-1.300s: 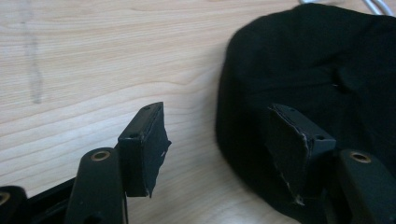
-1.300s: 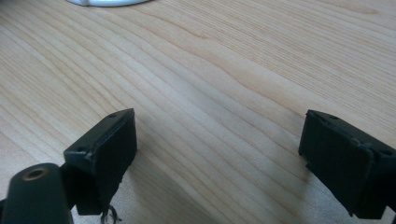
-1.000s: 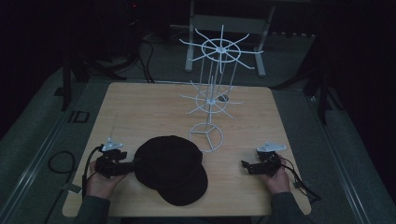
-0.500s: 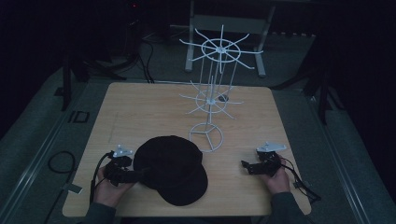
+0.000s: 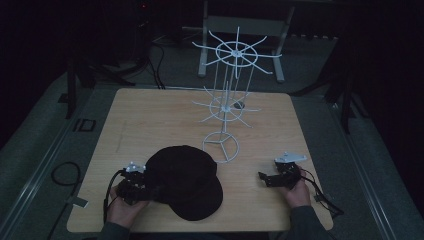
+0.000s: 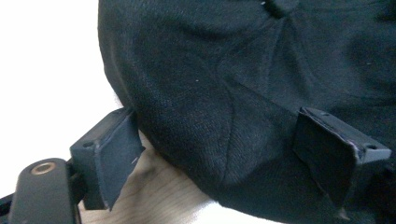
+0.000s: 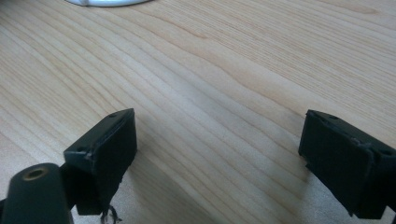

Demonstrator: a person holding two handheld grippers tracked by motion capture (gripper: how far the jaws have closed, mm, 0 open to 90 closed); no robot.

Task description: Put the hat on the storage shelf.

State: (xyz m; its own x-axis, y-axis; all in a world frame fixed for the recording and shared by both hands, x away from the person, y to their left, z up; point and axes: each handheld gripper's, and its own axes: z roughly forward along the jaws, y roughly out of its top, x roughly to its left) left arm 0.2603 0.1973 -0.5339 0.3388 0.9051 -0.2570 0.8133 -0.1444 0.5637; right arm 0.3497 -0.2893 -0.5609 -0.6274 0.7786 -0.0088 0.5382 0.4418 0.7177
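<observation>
A black cap lies on the wooden table near its front edge. My left gripper lies low at the cap's left side, held in a hand. In the left gripper view the cap bulges between the jaws of my left gripper. The jaws have just been opening and stand wide, one at the cap's rim and one over its crown, without squeezing the cloth. My right gripper rests open at the front right, and in its own view my right gripper has only bare wood between the jaws.
A white wire rack with two tiers of spokes stands behind the cap on a ring base. The edge of that base shows at the top of the right gripper view. Dark floor and cables surround the table.
My left gripper has moved right and down, up against the cap's left side. The right gripper and the cap have stayed where they were.
</observation>
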